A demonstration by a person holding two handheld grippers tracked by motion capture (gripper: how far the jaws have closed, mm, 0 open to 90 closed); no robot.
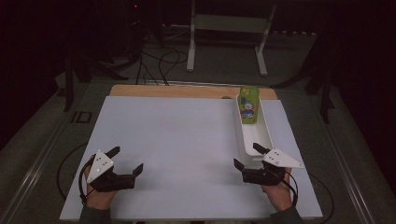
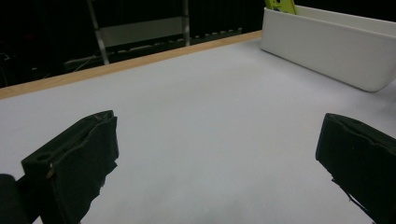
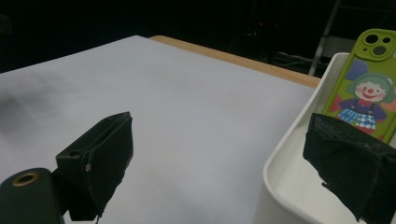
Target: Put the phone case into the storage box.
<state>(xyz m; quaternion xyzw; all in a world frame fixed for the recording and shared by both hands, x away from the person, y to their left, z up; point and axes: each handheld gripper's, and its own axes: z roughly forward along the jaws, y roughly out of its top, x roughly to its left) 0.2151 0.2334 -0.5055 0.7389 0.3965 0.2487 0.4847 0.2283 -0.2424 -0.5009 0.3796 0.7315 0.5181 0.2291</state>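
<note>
Phone [image 1: 249, 105] first: a green one with a cartoon clown printed on its back, standing on end at the far end of a long white tray [image 1: 265, 132], leaning against the far wall. The right gripper view shows the same back, camera lenses uppermost, propped against the tray's rim. The tray lies along the right side of the white board [image 1: 177, 149] that covers the table, running from far to near.

Nothing has hold of the phone. The right gripper [image 1: 251, 156] sits at the tray's near end with its jaws spread wide and empty; one jaw looks to hang over the tray, the other over the bare board beside it. The phone is well apart from it, at the opposite end. The left gripper [image 1: 126, 159] rests low over the near left of the board, jaws likewise spread and holding nothing, far from the tray.

My reading is that the work is at one of its ends: either the phone waits to be lifted out, or it has been set in and the hands are resting. I cannot tell which.
</note>
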